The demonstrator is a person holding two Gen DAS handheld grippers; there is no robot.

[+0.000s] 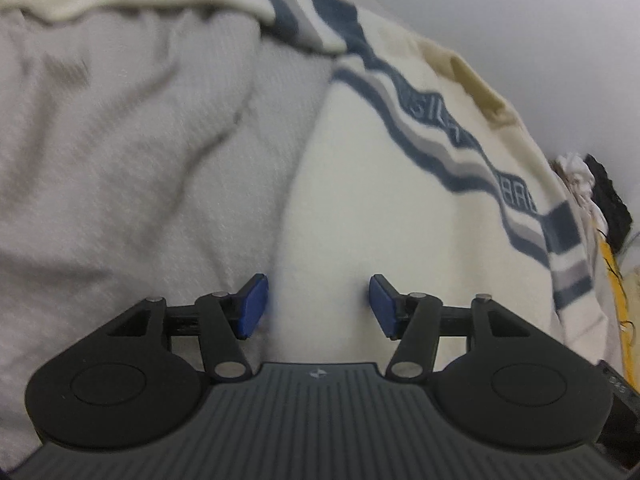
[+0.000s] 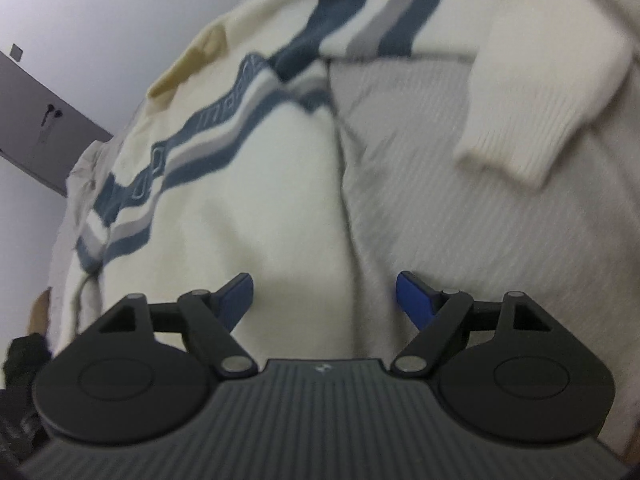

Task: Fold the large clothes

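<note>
A cream sweater with blue and grey stripes lies spread on a grey textured bedcover. My left gripper is open, its blue pads on either side of the sweater's lower left edge, just above the cloth. In the right wrist view the same sweater lies left of centre, with one sleeve and its ribbed cuff lying out to the right on the bedcover. My right gripper is open over the sweater's lower right edge, holding nothing.
A pile of other clothes, white, black and yellow, lies at the far right in the left wrist view. A grey wall and a darker door or panel stand beyond the bed in the right wrist view.
</note>
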